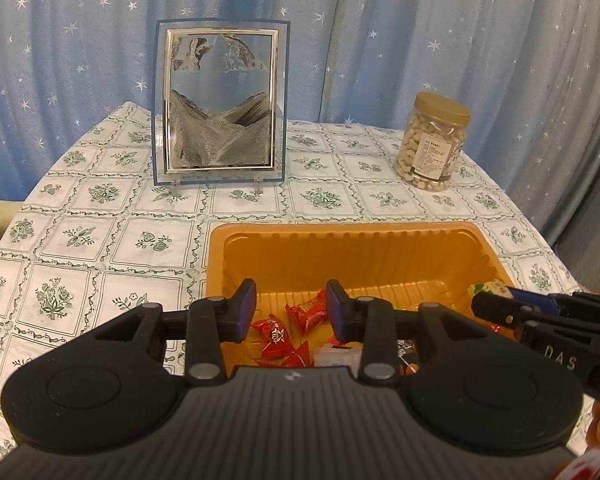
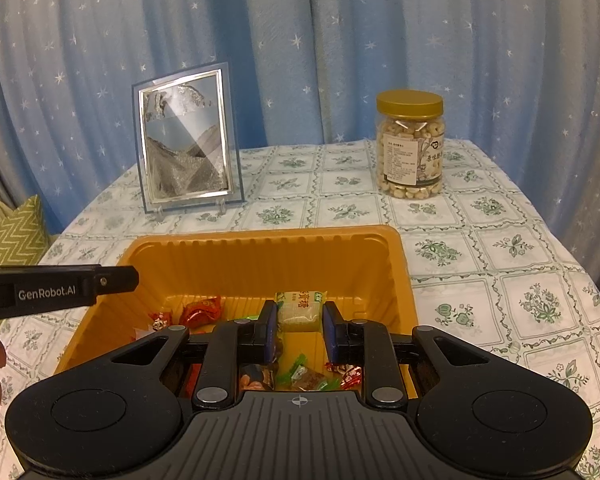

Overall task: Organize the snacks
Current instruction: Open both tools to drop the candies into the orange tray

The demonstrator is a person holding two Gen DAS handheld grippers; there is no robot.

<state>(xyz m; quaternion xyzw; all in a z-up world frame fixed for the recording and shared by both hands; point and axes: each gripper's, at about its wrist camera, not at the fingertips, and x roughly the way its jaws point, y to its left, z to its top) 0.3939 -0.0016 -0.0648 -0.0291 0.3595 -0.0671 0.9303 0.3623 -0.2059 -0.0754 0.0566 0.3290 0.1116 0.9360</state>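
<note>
Left gripper (image 1: 291, 312) jaws apart and empty above orange tray (image 1: 340, 236), right gripper (image 2: 300, 322) clamping pale wrapped candy (image 2: 300, 312), red candies (image 1: 306, 312) seemingly loose below

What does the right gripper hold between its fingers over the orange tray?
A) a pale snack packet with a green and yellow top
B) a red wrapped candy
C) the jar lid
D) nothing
A: the right gripper is shut on the pale snack packet above the orange tray.
</note>
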